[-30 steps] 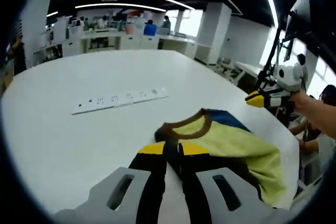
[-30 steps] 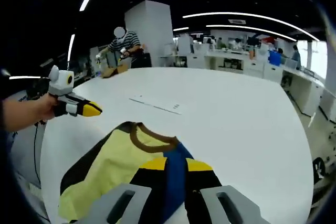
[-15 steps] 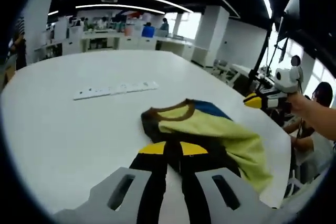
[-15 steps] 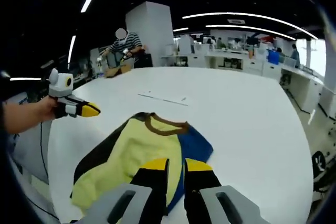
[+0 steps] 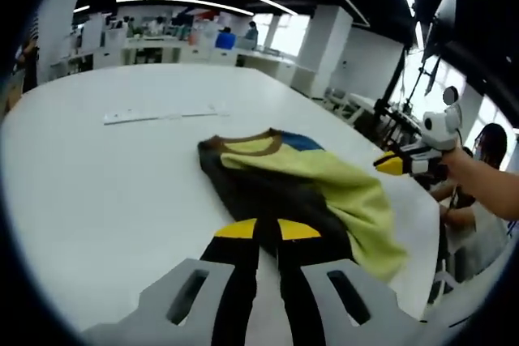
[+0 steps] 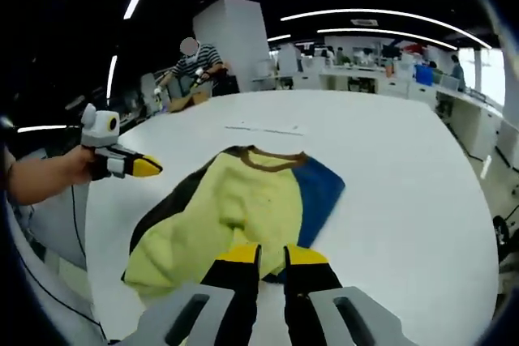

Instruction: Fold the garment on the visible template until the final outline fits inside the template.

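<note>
Left tool (image 5: 267, 230): jaws nearly closed, a narrow gap between the yellow tips, nothing seen held; tips sit at the near dark edge of the shirt (image 5: 300, 192). Right tool (image 6: 271, 255): jaws likewise close together with a slim gap, tips at the shirt's near hem, grip not confirmed. Shirt lies crumpled, collar away, on the white surface (image 5: 97, 176).

A: Your garment (image 6: 243, 200) reads pale yellow, with a blue panel, black side and brown collar band.
B: And your tools?
A: Left tool (image 5: 266, 231) and right tool (image 6: 272, 255): black fingers, yellow tips, grey bases. Your counter (image 5: 97, 176) is plain white, with a white strip (image 5: 158, 115) on it.
</note>
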Available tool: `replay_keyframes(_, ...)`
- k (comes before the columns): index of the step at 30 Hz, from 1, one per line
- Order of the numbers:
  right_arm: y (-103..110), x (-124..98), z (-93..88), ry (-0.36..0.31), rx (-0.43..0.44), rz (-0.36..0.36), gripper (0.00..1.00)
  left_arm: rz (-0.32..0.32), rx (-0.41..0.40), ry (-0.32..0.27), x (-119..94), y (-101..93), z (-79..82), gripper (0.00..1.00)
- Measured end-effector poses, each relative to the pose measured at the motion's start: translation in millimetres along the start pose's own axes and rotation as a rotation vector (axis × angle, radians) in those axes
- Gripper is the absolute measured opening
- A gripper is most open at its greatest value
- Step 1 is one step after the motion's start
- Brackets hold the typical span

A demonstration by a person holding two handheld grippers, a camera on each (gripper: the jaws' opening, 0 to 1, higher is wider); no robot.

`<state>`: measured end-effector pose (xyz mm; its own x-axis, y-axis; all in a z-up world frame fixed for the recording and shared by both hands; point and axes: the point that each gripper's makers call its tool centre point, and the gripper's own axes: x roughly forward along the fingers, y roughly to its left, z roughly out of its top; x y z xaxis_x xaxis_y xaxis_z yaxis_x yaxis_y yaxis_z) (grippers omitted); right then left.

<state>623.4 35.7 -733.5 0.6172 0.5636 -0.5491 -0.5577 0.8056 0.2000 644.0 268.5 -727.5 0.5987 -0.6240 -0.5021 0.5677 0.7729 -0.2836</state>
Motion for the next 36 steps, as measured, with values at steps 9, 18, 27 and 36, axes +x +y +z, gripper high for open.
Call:
replay_keyframes(9, 32, -2, -28.7, 0.044, 0.001, 0.076, 0.10, -0.008, -0.017, 0.006, -1, -5.1, -12.0, 0.05)
replay_keyframes(18, 39, 8, -46.5, 0.068, 0.062, 0.093, 0.11, -0.001, -0.028, 0.016, -4, -4.4, -18.3, 0.04)
replay_keyframes(27, 43, 17, -40.0, 0.041, 0.126, 0.118, 0.05, 0.010, -0.036, 0.019, -8, -0.2, -19.7, 0.04)
replay_keyframes(36, 45, 11, -5.6, -0.023, 0.100, 0.129, 0.00, 0.014, -0.041, 0.022, -9, 2.2, -22.3, 0.03)
